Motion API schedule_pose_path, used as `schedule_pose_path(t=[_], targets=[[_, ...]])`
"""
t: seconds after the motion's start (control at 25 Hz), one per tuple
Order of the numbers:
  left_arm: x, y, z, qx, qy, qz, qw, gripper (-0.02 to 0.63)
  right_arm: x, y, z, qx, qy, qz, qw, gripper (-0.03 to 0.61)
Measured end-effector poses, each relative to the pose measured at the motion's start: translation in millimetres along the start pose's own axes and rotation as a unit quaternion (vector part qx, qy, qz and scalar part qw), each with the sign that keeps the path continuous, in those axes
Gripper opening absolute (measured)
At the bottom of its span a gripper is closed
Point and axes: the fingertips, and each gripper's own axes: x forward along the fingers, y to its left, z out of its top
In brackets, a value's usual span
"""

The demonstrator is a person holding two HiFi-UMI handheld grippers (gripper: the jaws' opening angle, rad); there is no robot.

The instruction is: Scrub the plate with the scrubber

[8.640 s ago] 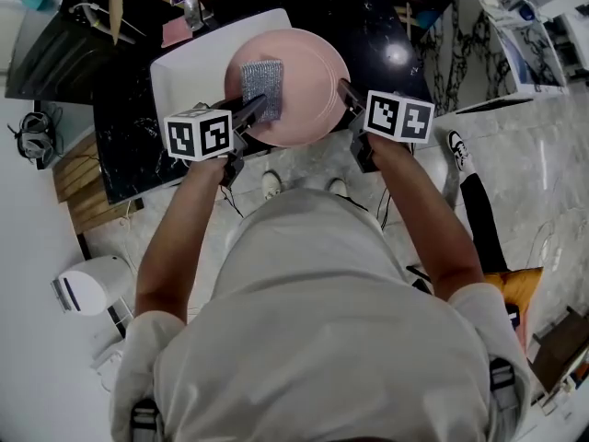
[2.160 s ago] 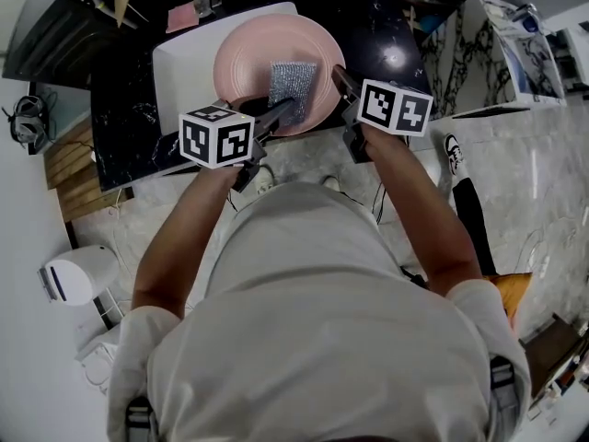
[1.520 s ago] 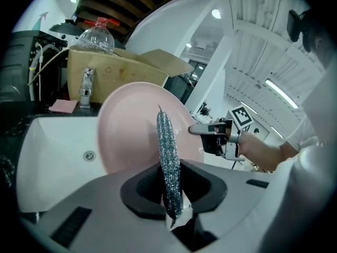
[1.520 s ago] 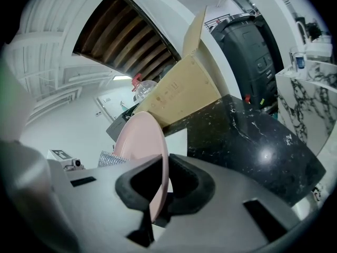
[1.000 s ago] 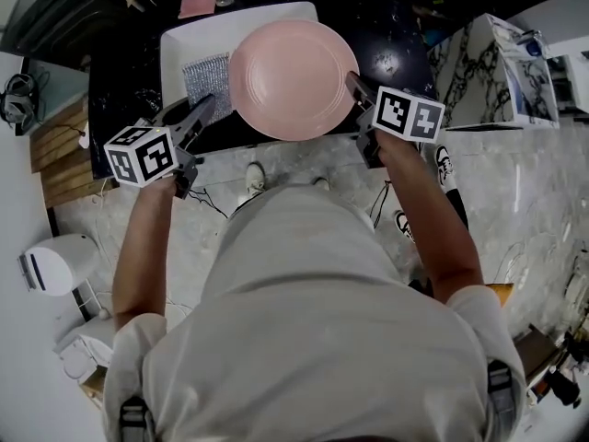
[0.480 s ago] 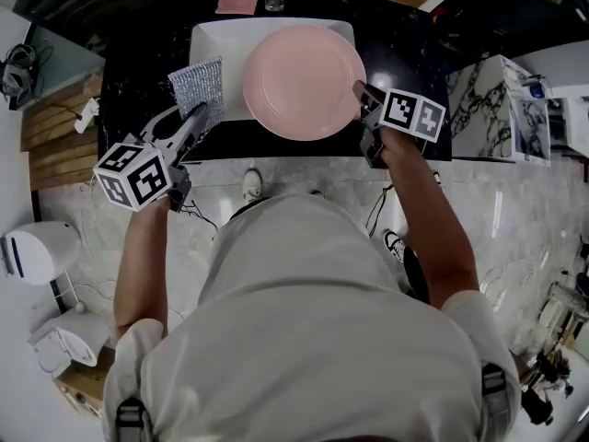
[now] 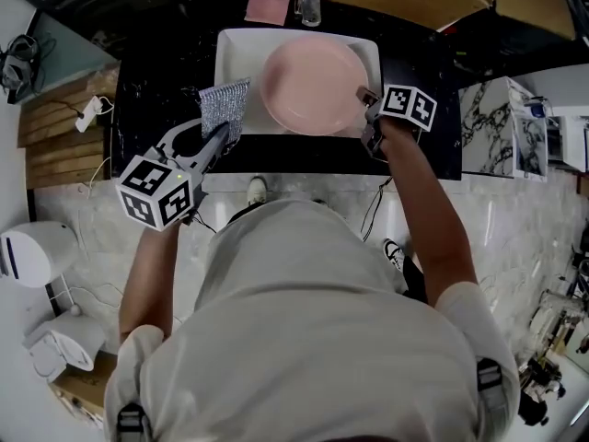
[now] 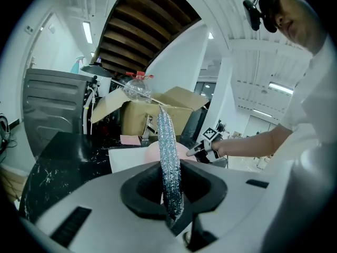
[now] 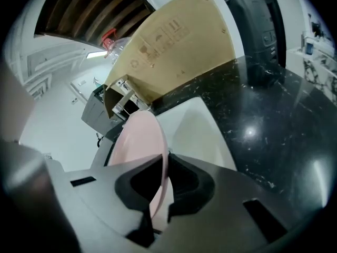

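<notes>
A round pink plate (image 7: pixel 311 87) hangs over the white sink basin (image 7: pixel 239 49), gripped at its right rim by my right gripper (image 7: pixel 365 97). Seen edge-on in the right gripper view, the plate (image 9: pixel 138 146) runs between the shut jaws of the right gripper (image 9: pixel 159 190). My left gripper (image 7: pixel 224 129) is shut on the lower edge of a silvery mesh scrubber (image 7: pixel 225 109), which stands apart to the left of the plate. The scrubber (image 8: pixel 168 162) rises upright from the jaws of the left gripper (image 8: pixel 172 212) in the left gripper view.
The sink sits in a black speckled counter (image 7: pixel 152 72). Behind it are a pink cloth (image 7: pixel 267 10), a clear bottle (image 7: pixel 311 7) and an open cardboard box (image 9: pixel 174 41). A marble-patterned block (image 7: pixel 502 127) stands right of the counter.
The scrubber has come off the plate and moved left, still held by the left gripper. The plate stays in the right gripper and now sits further back over the sink.
</notes>
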Motion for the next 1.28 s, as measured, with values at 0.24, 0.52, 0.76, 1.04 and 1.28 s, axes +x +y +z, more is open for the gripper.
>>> schedule_pose_path(t=[0.24,0.52,0.76,1.04,1.28], targets=[[1,11,-9,0.008,0.019,-0.026,0.9994,0.067,42,-11,-6,0.016,0.027,-0.032,0.999,0.026],[3,24,-22,-0.003,0.038,-0.052,0.9979,0.067,74,-26,-17,0.024,0.048,-0.071,0.996,0.026],[7,37,-29,-0.013,0.045,-0.069,0.9965,0.067,92,-38,-20,0.026,0.056,-0.1,0.993,0.034],[10,48,-40,-0.022,0.055,-0.091,0.994,0.067,105,-44,-31,0.012,0.077,-0.115,0.99,0.034],[22,53,-50,-0.034,0.071,-0.115,0.9903,0.067,106,-48,-40,-0.038,0.103,-0.131,0.985,0.07]])
